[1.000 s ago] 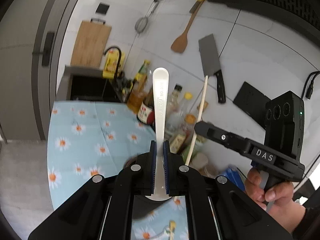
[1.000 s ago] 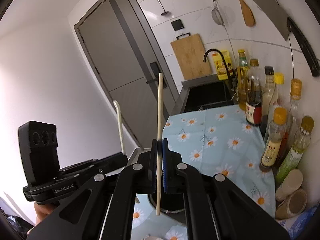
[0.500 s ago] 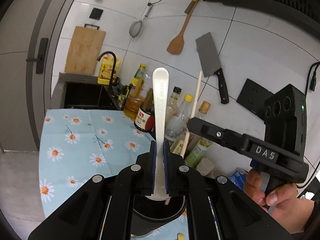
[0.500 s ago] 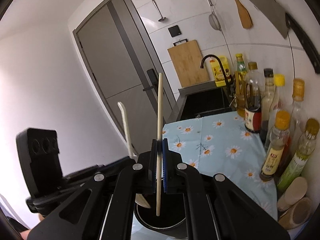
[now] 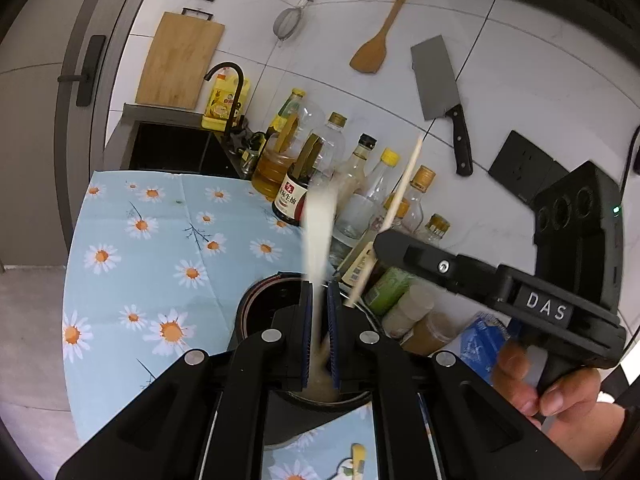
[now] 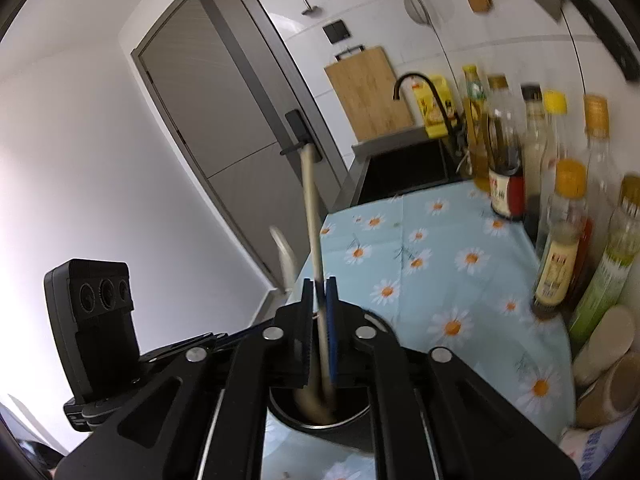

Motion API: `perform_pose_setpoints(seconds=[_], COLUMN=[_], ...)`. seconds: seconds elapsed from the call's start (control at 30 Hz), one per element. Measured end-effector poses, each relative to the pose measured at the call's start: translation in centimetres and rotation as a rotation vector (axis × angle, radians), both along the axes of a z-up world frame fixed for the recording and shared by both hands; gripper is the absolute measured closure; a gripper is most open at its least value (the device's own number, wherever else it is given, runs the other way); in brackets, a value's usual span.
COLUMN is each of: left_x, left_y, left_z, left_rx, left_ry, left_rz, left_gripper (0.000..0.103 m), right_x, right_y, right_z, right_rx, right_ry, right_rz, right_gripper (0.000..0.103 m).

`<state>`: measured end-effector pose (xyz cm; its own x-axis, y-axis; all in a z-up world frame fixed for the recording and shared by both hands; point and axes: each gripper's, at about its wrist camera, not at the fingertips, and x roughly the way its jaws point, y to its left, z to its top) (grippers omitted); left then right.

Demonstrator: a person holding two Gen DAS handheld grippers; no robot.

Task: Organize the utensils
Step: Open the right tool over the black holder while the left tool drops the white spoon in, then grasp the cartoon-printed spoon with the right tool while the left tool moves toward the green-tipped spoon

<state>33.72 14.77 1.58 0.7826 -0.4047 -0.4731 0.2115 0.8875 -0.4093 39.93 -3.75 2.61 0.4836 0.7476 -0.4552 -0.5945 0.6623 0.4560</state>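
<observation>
A dark round utensil holder (image 5: 260,312) stands on the daisy tablecloth (image 5: 160,240), right under both grippers; it also shows in the right wrist view (image 6: 360,424). My left gripper (image 5: 319,300) has its pads slightly apart. A white spoon (image 5: 318,236), blurred, slides down between them into the holder. My right gripper (image 6: 319,292) has its pads slightly apart too. A wooden chopstick (image 6: 312,216), blurred, drops between them into the holder. The chopstick also shows in the left wrist view (image 5: 396,208), and the spoon in the right wrist view (image 6: 286,256).
Several sauce and oil bottles (image 5: 332,176) line the wall to the right of the holder. Small jars (image 6: 604,344) stand beside them. A black sink (image 5: 172,152) with a faucet lies beyond the cloth. A cleaver (image 5: 440,92), wooden spatula (image 5: 376,40) and cutting board (image 5: 180,64) hang on the wall.
Both grippers have lowered over the holder and opened slightly. The spoon and the chopstick, held upright before, now slip downward, blurred.
</observation>
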Motion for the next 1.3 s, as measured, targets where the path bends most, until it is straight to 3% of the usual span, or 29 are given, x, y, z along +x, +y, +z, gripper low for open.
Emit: perform_pose_setpoints(seconds=[0.03, 0.63, 0.7, 0.8, 1.07, 1.3], left_x=[-0.1, -3.5, -4.3, -5.5, -9.1, -12.4], left_y=[0.0, 0.1, 0.2, 0.5, 1.3, 1.6], left_z=[0.1, 1.7, 1.8, 1.8, 0.6, -2.3], left_rx=[0.004, 0.004, 0.004, 0.007, -0.010, -0.038], left_ry=[-0.001, -0.004, -0.002, 0.003, 0.030, 0.088], left_rz=[0.000, 0.007, 0.011, 0.021, 0.053, 0.078], left_gripper=[0.096, 0.096, 0.096, 0.082, 0.082, 0.082], right_x=[-0.1, -2.8, -3.5, -4.5, -6.7, -8.8], right_y=[-0.1, -1.6, -1.8, -2.0, -2.5, -1.5], right_z=[0.0, 1.7, 1.6, 1.4, -0.6, -4.4], right_rx=[-0.002, -0.030, -0.061, -0.115, -0.274, -0.481], right_ry=[0.007, -0.026, -0.038, -0.050, -0.040, -0.010], right_rz=[-0.002, -0.017, -0.010, 0.002, 0.059, 0.177], right_gripper=[0.079, 0.079, 0.079, 0.079, 0.079, 0.079])
